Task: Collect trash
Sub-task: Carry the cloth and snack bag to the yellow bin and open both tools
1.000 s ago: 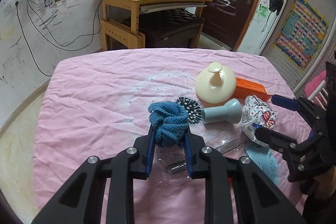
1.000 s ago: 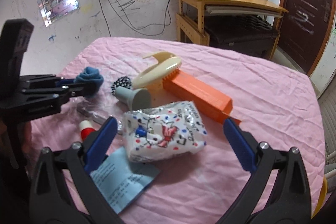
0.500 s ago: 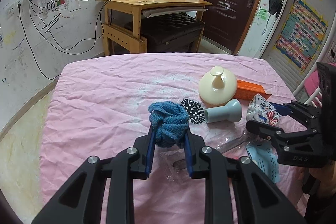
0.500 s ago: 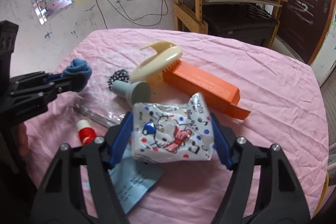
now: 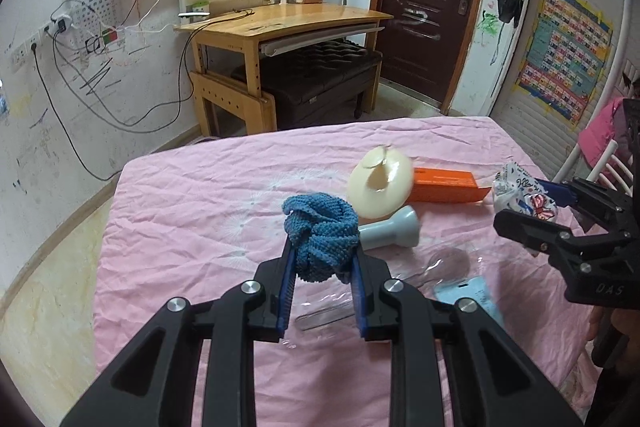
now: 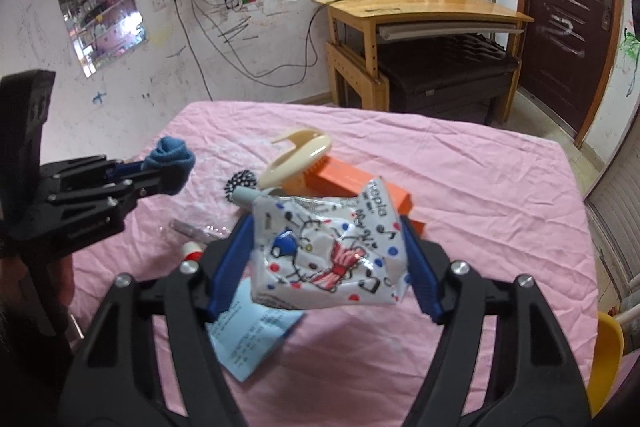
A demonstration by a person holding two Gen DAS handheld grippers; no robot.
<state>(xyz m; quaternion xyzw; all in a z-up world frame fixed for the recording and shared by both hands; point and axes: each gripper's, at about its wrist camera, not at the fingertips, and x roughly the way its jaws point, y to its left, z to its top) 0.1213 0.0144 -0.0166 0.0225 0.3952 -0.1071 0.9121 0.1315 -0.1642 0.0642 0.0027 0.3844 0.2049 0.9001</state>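
My left gripper (image 5: 322,247) is shut on a crumpled blue knitted cloth (image 5: 320,231) and holds it above the pink table; the cloth also shows in the right wrist view (image 6: 170,163). My right gripper (image 6: 326,247) is shut on a white printed snack wrapper (image 6: 328,251), lifted off the table; the wrapper also shows at the right of the left wrist view (image 5: 520,195). A light blue paper slip (image 6: 248,335) and a clear plastic wrapper (image 5: 340,307) lie on the cloth below.
On the pink tablecloth (image 5: 200,207) lie a cream brush (image 5: 380,187), an orange box (image 5: 444,185), a grey-blue handle piece (image 5: 392,227), a black spiky disc (image 6: 240,183) and a small red-and-white item (image 6: 191,251). A wooden desk (image 5: 280,27) stands beyond.
My right gripper closed on the snack wrapper and lifted it off the table. My left gripper rose a little with the blue cloth still in it.
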